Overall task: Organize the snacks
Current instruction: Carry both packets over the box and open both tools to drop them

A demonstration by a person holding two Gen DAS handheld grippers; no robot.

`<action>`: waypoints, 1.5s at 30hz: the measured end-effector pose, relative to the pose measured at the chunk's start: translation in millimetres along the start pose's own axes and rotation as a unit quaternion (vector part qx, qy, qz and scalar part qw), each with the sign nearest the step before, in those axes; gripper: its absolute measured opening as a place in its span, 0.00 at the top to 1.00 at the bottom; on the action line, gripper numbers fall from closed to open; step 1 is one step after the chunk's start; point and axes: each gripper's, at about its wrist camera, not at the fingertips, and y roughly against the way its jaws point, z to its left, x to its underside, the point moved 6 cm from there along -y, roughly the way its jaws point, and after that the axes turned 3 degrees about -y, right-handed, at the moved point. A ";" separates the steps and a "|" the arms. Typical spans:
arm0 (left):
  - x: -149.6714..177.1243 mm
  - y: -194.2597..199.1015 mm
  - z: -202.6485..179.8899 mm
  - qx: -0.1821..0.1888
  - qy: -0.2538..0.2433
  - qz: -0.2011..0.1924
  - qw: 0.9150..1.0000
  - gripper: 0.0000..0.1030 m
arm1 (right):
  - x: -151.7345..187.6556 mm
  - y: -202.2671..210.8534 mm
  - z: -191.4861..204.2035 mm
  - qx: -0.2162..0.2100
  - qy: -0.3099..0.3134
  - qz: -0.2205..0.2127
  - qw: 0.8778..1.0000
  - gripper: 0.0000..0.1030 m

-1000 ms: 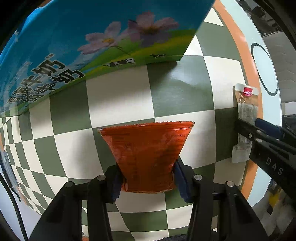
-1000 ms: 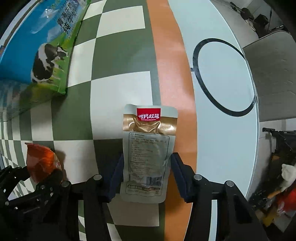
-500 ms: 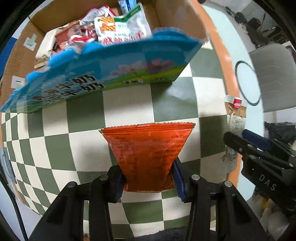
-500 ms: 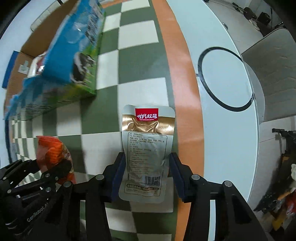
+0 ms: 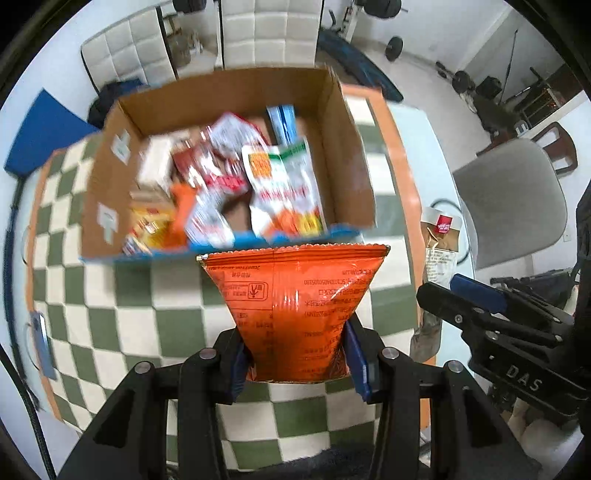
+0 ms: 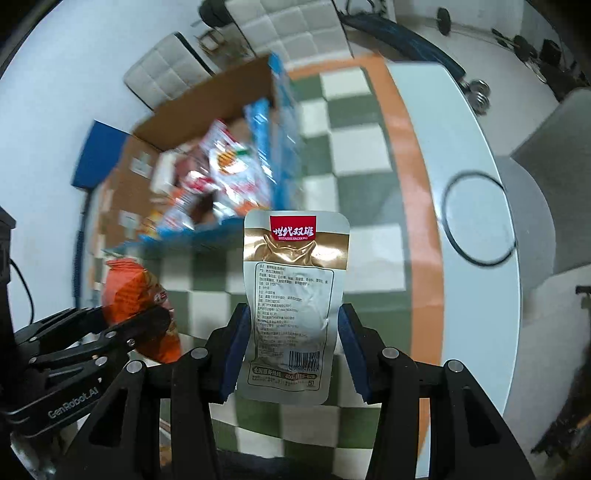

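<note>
My left gripper (image 5: 297,360) is shut on an orange snack bag (image 5: 295,306) and holds it above the checkered table, short of the box. My right gripper (image 6: 290,358) is shut on a silver pouch (image 6: 293,295) with a red label, also held in the air. An open cardboard box (image 5: 347,147) with a blue printed front stands ahead, holding several snack packets (image 5: 280,188). The box shows in the right wrist view (image 6: 207,107) up left. The orange bag (image 6: 136,295) in the left gripper shows at the left there. The silver pouch (image 5: 439,243) shows at the right in the left wrist view.
The green and white checkered cloth (image 5: 122,321) has an orange border (image 6: 417,206) on a white table (image 6: 480,295). A grey chair (image 5: 513,199) stands at the right, white padded chairs (image 5: 266,33) behind the box. A black cable (image 5: 22,391) runs at the left.
Both grippers have risen and tilted up with their packets. The box interior and the room behind it have come into view; before only the box front and the table showed.
</note>
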 end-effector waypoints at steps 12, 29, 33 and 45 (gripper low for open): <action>-84.8 12.2 81.6 -0.041 0.020 -0.024 0.999 0.59 | -97.8 1.3 70.4 -0.026 0.022 -0.029 0.999 0.51; -184.3 -73.9 186.2 -0.100 0.028 0.060 0.993 0.59 | -214.9 -90.4 90.0 0.076 0.043 0.003 0.996 0.50; -195.0 -90.8 197.6 -0.111 0.021 0.074 0.991 0.59 | -225.9 -106.1 89.8 0.089 0.041 0.011 0.995 0.50; -198.3 -119.0 209.4 -0.111 0.025 0.110 0.987 0.56 | -234.0 -135.1 84.0 0.113 0.032 0.031 0.993 0.46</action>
